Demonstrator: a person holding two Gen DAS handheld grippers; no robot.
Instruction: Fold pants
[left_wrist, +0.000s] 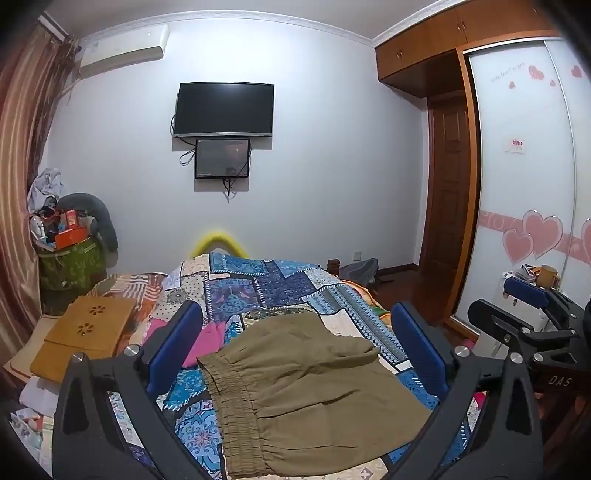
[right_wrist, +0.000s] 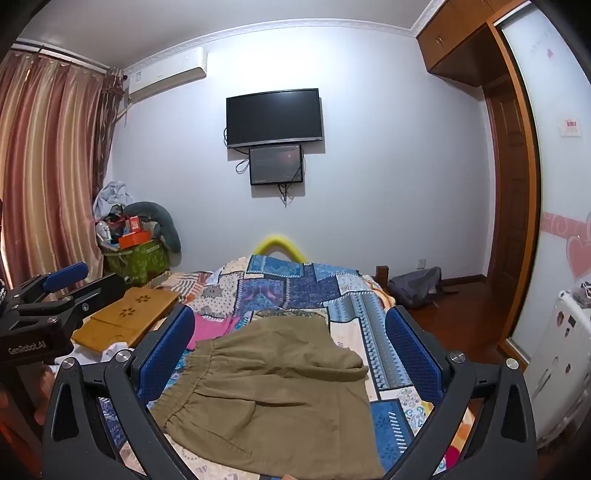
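The left gripper (left_wrist: 295, 343) is hovering with fingers spread wide, pinching nothing. Olive-green pants (left_wrist: 310, 398) are lying folded on the blue patchwork quilt (left_wrist: 258, 280), elastic waistband toward eight o'clock. The right gripper (right_wrist: 290, 347) is hanging over them too, fingers spread, with a pink garment (right_wrist: 210, 328) at ten o'clock

The pants (left_wrist: 306, 387) are plain olive-khaki. Under them the bedspread (left_wrist: 258, 284) is a patchwork of blues, cream and dotted panels, with a geometric blue-and-white band to the right of the pants. Left of the pants lies a hot-pink garment (left_wrist: 207, 338) and a tan wooden board (left_wrist: 86, 328) with cut-out flower shapes. Both grippers' fingers (right_wrist: 413, 354) carry blue pads on black frames. The curtain (right_wrist: 48, 158) is striped rust and cream; the wardrobe door (left_wrist: 524, 192) shows pink hearts.
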